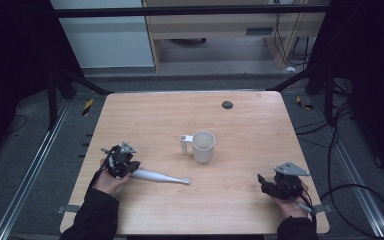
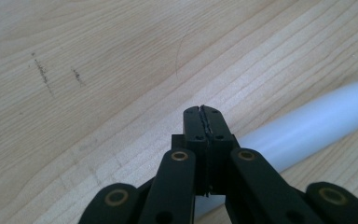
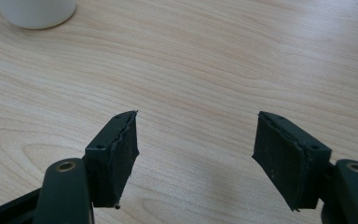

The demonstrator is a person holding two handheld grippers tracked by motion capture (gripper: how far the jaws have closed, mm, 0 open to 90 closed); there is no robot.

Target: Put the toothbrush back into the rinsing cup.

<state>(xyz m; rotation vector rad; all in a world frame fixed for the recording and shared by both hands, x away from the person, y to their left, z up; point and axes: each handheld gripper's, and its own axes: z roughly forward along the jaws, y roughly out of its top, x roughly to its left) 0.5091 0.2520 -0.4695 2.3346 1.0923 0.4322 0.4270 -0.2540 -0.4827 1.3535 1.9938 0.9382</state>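
A white toothbrush-like handle lies flat on the wooden table, left of centre. My left gripper rests at its thick left end. In the left gripper view the jaws of the left gripper are pressed together with nothing between them, and the white handle runs off to the right just beyond the tips. A white mug stands upright mid-table, its handle to the left. My right gripper sits near the front right edge, open over bare wood, with the mug's base far off at upper left.
A small dark round disc is set into the table near its far edge. Black frame bars and cables surround the table. Bare wood lies between the mug and the right gripper.
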